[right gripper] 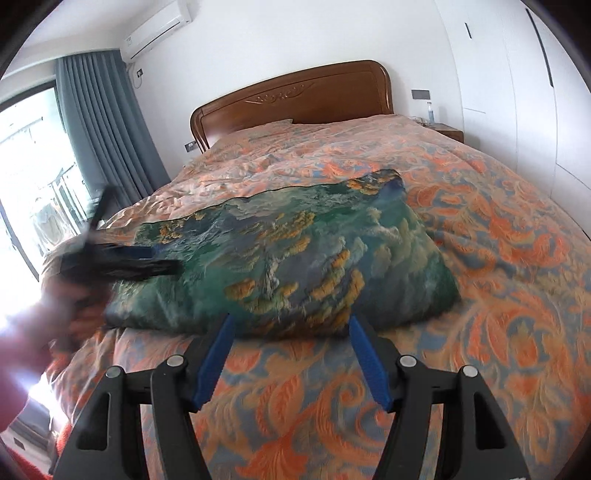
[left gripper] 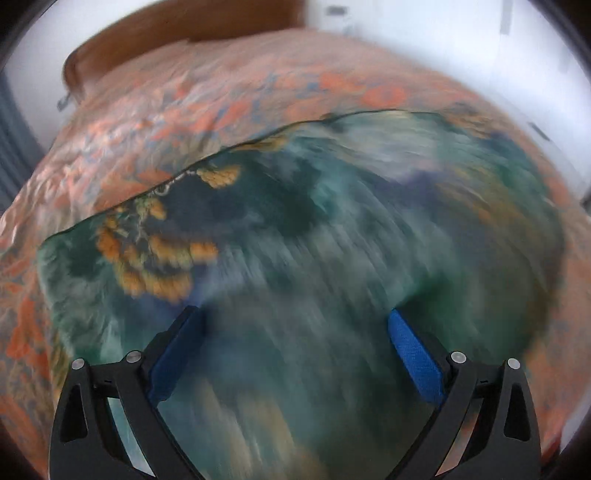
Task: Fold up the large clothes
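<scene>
Nearest in the right wrist view, the right gripper (right gripper: 290, 326), black with 2 blue-padded fingers (right gripper: 216, 354), hangs over the orange, pink and blue floral bedspread (right gripper: 491, 258) with its jaws parted and nothing between them. Just past its fingertips lies the folded garment, a thick bundle of dark green and teal cloth printed with yellow-orange clusters (right gripper: 295, 258); its near edge sits at the tips, and whether they touch it cannot be told. Ahead and to the left of this gripper, the left gripper (right gripper: 162, 260) shows as a dark blur over the bundle's left end, its tips lying along the cloth, with a blurred hand (right gripper: 70, 306) behind it. In the left wrist view, the left gripper (left gripper: 293, 314) stands with its 2 blue pads (left gripper: 415, 354) spread very wide, empty, directly above the same green cloth (left gripper: 258, 221), which fills the space beneath and ahead of it and is heavily smeared by motion blur. Beyond the garment in both views the bedspread runs on to a carved brown wooden headboard (right gripper: 295, 96) against a white wall. Far to the left of the right gripper hang grey-blue curtains (right gripper: 103, 122) beside a bright window (right gripper: 33, 173), with a white wall air conditioner (right gripper: 159, 29) above. Far to the right are white cupboard doors (right gripper: 517, 92) and a small wooden bedside table (right gripper: 448, 131).
</scene>
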